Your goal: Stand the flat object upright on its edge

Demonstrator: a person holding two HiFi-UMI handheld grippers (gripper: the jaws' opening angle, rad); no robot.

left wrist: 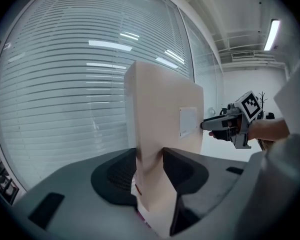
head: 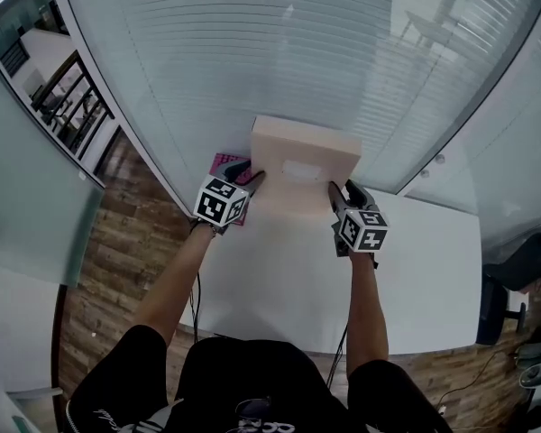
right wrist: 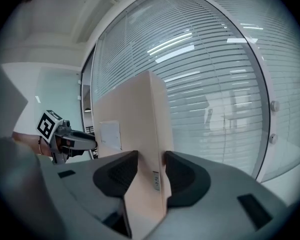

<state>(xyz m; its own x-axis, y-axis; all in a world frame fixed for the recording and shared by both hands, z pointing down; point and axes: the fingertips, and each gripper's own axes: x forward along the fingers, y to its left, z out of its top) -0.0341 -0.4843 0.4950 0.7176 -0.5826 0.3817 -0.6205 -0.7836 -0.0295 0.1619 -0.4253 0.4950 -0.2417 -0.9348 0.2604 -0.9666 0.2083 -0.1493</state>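
Note:
A flat beige cardboard box (head: pixel 302 156) with a white label stands nearly upright over the white table (head: pixel 279 278), close to the glass wall. Whether its lower edge touches the table I cannot tell. My left gripper (head: pixel 251 177) is shut on the box's left edge. In the left gripper view the box (left wrist: pixel 162 114) fills the gap between the pads of that gripper (left wrist: pixel 150 169). My right gripper (head: pixel 335 192) is shut on the right edge. The right gripper view shows the box (right wrist: pixel 135 129) pinched in that gripper (right wrist: pixel 151 171). Each gripper view shows the other gripper at the far edge.
A pink patterned item (head: pixel 224 162) lies on the table behind the left gripper, partly hidden. The glass wall with blinds (head: pixel 252 52) rises just beyond the box. The table's left edge drops to a wooden floor (head: pixel 126 242). A dark chair (head: pixel 523 269) sits at the right.

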